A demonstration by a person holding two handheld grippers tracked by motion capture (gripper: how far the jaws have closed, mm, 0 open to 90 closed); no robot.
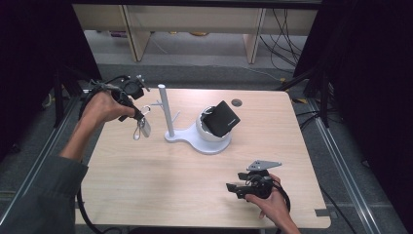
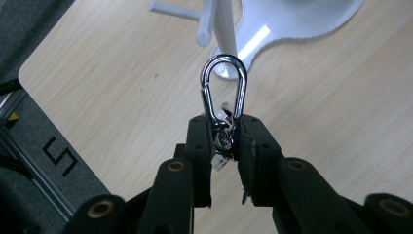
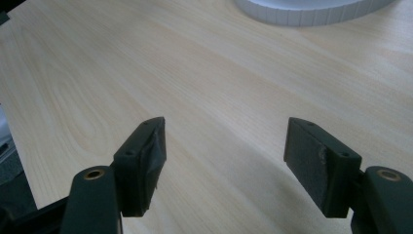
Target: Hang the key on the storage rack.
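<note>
L gripper lifts a silver carabiner clear of the wooden table, just beside a white stand.

Detail: in the L gripper view the black jaws are nearly closed, pinching the carabiner's lower end & a small ring/tag bunch w/ the loop poking up past the tips; in the high view the clip dangles from the L gripper above the table's far-left part, near the stand's upright post but apart from it. The stand's round base carries a white bowl-like cup w/ a black boxy item tilted in it. R gripper sits low at the near-right edge, hand wrapped round it; in the R gripper view its pads stand wide apart w/ bare tabletop between, nothing held.
</note>
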